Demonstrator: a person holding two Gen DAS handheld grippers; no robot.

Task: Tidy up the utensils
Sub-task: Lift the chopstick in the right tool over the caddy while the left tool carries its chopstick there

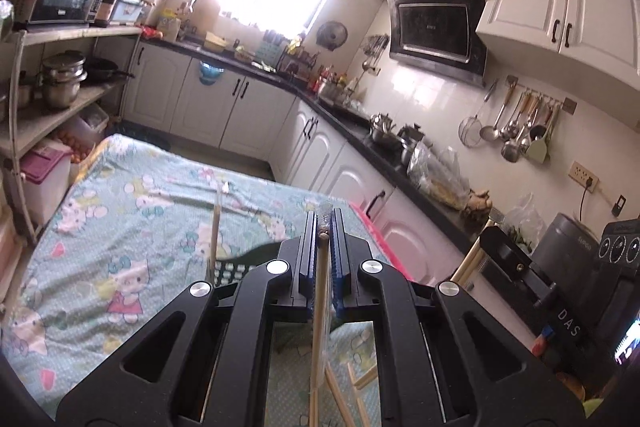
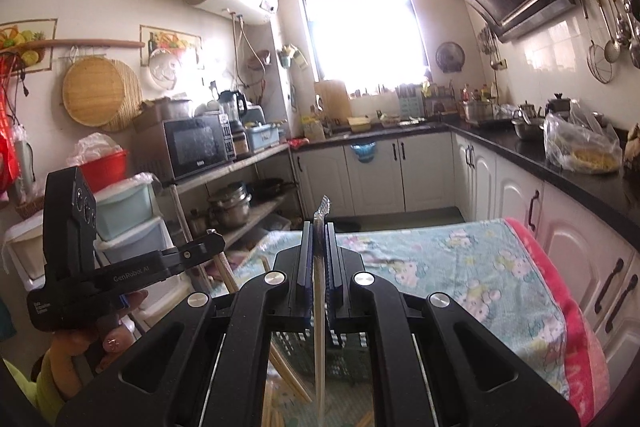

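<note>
My left gripper (image 1: 323, 227) is shut on wrapped wooden chopsticks (image 1: 320, 307) that run back between its fingers, held above the table. My right gripper (image 2: 319, 231) is shut on another clear-wrapped chopstick pair (image 2: 320, 327), whose wrapper tip sticks up past the fingertips. A black slotted utensil basket (image 1: 234, 267) stands under the left gripper with one wrapped chopstick pair (image 1: 215, 227) upright in it; the basket also shows below the right gripper (image 2: 340, 355). More loose chopsticks (image 1: 340, 395) lie on the cloth below. The left gripper's body (image 2: 80, 259) shows in the right wrist view.
The table carries a cartoon-print cloth (image 1: 120, 227) with a pink edge (image 2: 568, 327). White cabinets and a dark counter (image 1: 384, 151) with pots and bags run along the right. A metal shelf (image 1: 60, 99) with pots and a microwave stands at the left.
</note>
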